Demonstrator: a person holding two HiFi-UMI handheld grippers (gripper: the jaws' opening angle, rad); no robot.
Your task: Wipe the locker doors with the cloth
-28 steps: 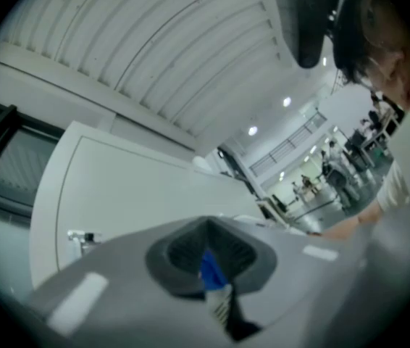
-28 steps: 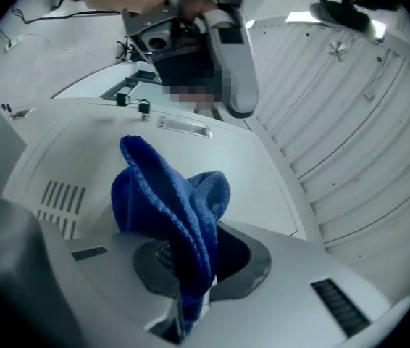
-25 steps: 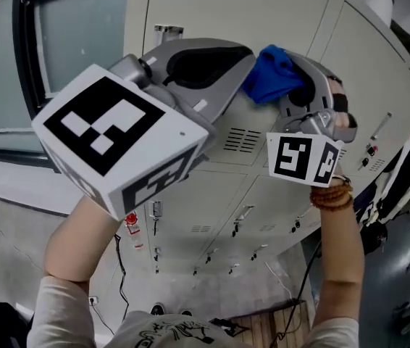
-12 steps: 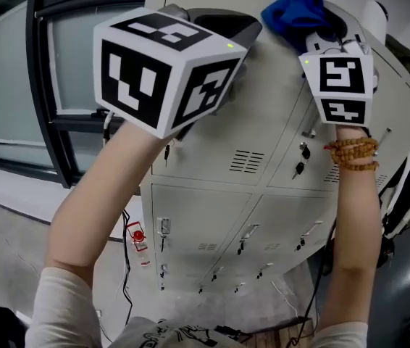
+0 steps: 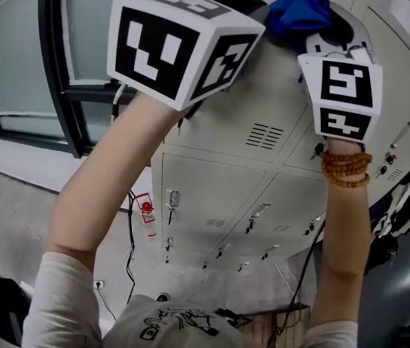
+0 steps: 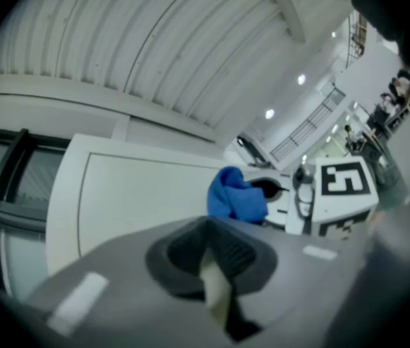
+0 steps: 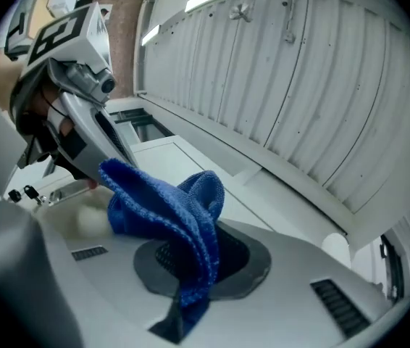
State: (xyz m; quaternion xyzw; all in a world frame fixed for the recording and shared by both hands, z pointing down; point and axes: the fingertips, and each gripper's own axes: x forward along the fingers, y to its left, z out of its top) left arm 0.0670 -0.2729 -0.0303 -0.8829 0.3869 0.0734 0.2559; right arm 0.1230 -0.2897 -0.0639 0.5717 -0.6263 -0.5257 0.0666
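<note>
1. While the person's arms reach up toward the lockers, a dark-framed window (image 5: 17,56) fills the far left of the head view. A black cable (image 5: 130,238) hangs down between it and the lockers.
2. Right of the window, the left gripper (image 6: 214,270) is raised in front of the top locker door (image 5: 263,93), and its marker cube (image 5: 176,42) looms large. Its jaws are pressed together with nothing between them.
3. Beneath it, the lower locker doors (image 5: 212,187) show vents and handles, with a small red tag (image 5: 145,207) at their left edge.
4. Further right, the right gripper (image 7: 190,274) is clenched on the blue cloth (image 7: 169,209). The cloth is bunched and stands up above the closed jaws, close to the top of the locker front. Whether it touches the door cannot be made out.
5. At the right, a bead bracelet (image 5: 346,169) circles the wrist under that gripper.
</note>
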